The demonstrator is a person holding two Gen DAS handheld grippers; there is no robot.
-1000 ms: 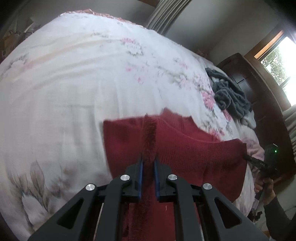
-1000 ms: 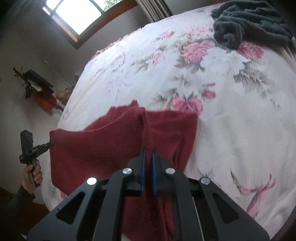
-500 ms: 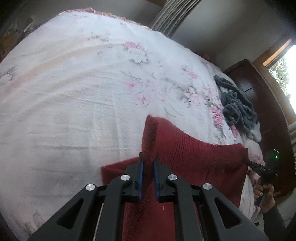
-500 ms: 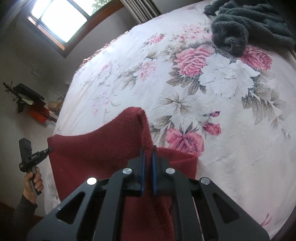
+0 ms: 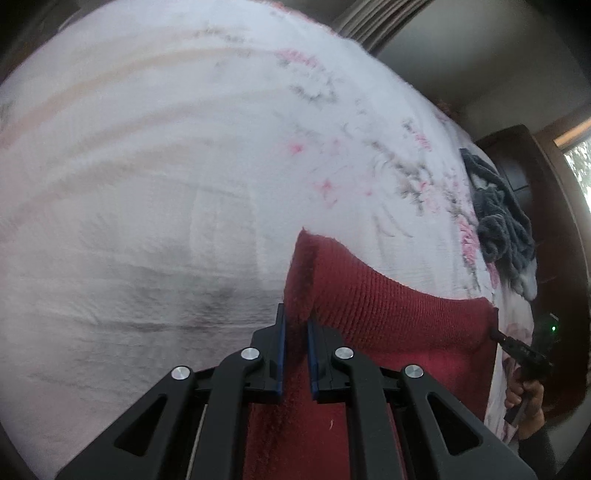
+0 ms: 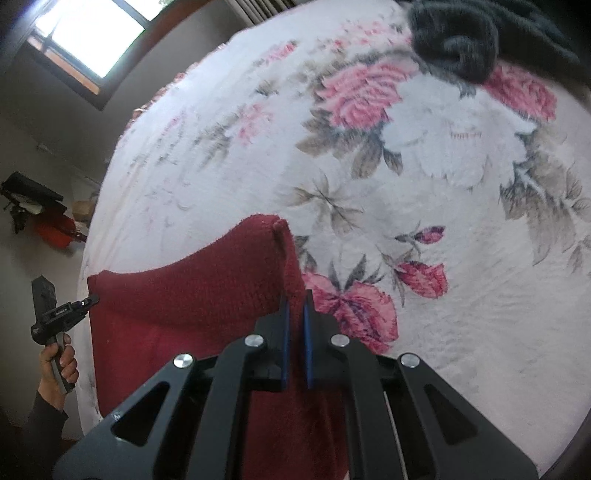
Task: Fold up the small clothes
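Observation:
A dark red knitted garment (image 5: pixel 388 314) is stretched above the floral bedspread (image 5: pixel 184 166), held at two corners. My left gripper (image 5: pixel 295 325) is shut on its left corner, which sticks up between the blue pads. In the right wrist view the same red garment (image 6: pixel 192 291) hangs to the left, and my right gripper (image 6: pixel 294 310) is shut on its other corner. Each view shows the opposite gripper far off, in the person's hand (image 6: pixel 55 365), at the garment's far corner. The garment's lower part is hidden behind the gripper bodies.
A dark grey fluffy garment (image 5: pixel 502 221) lies bunched near the bed's far edge, seen close at the top of the right wrist view as the grey garment (image 6: pixel 458 48). A dark wooden headboard (image 5: pixel 546 206) stands beyond it. A window (image 6: pixel 85 33) is at the upper left.
Both grippers have carried the held edge of the red garment forward over the bed, covering the part that lay flat a second ago. Both views are now blurred by motion.

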